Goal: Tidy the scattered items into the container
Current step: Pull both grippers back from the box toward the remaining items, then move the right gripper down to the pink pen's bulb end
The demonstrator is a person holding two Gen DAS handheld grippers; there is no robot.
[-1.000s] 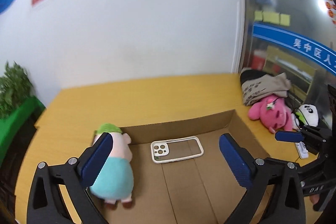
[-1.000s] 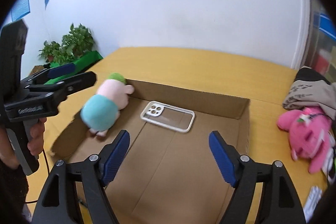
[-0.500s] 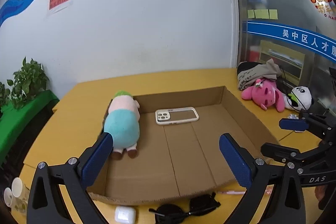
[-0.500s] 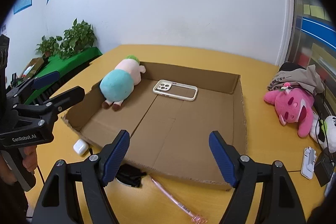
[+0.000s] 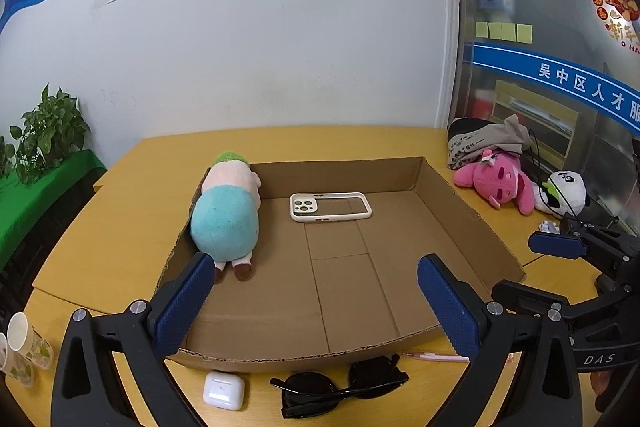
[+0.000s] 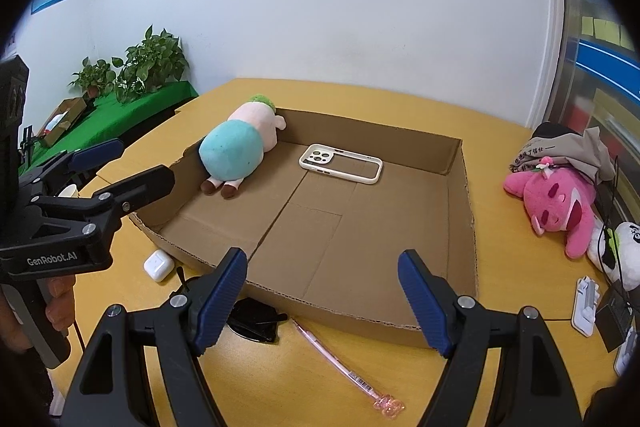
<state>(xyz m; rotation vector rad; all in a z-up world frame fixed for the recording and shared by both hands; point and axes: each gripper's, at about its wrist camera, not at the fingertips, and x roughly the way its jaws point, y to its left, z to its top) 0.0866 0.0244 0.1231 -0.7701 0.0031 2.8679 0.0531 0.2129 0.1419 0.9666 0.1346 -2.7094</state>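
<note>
A shallow cardboard box (image 5: 472,223) (image 6: 464,187) lies on the yellow table. Inside it lie a teal and pink plush toy (image 5: 228,215) (image 6: 236,147) at the left wall and a white phone case (image 5: 330,207) (image 6: 340,163) near the back. In front of the box lie black sunglasses (image 5: 340,387) (image 6: 252,319), a white earbud case (image 5: 224,389) (image 6: 159,265) and a pink pen (image 5: 436,357) (image 6: 340,363). My left gripper (image 5: 316,303) (image 6: 120,167) is open and empty above the box's front edge. My right gripper (image 6: 322,297) (image 5: 536,263) is open and empty, held at the front right.
A pink plush (image 5: 500,183) (image 6: 556,203), a panda plush (image 5: 568,193) (image 6: 616,251) and a bundled cloth (image 5: 488,143) (image 6: 568,151) lie right of the box. A white plug strip (image 6: 584,303) lies at the right edge. Paper cups (image 5: 20,347) stand at the front left. Potted plants (image 6: 136,67) stand on the left.
Both grippers have pulled back and up from the box. The sunglasses, earbud case and pen have come into view. The plush toy lies still in the box.
</note>
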